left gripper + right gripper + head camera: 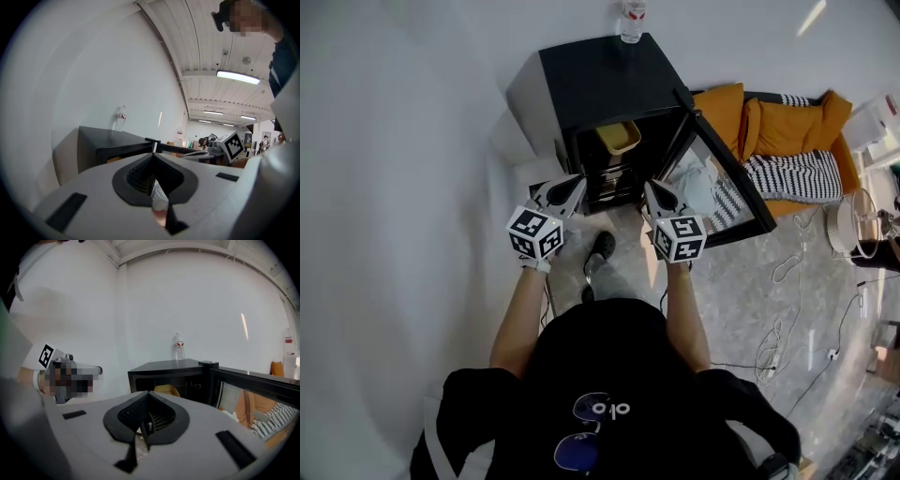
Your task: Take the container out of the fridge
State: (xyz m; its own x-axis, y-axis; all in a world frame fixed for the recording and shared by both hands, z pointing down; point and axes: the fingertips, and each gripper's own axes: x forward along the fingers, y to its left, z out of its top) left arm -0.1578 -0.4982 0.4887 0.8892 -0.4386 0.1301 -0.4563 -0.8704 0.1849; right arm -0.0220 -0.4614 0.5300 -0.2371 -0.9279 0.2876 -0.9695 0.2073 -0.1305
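Observation:
A yellow container (621,137) sits on the upper shelf of the black mini fridge (591,84), whose door (727,178) hangs open to the right. In the right gripper view the container (166,390) shows just past the jaw tips, inside the fridge (164,369). My left gripper (579,181) is in front of the fridge's left side, jaws together and holding nothing. My right gripper (651,187) is level with it near the open door, also shut and empty. Both are short of the shelf. The left gripper (153,155) faces the fridge's (108,145) top edge.
A water bottle (631,21) stands on top of the fridge. An orange sofa (787,122) with a striped cushion is to the right behind the door. Cables (783,328) trail over the floor at right. A white wall is on the left.

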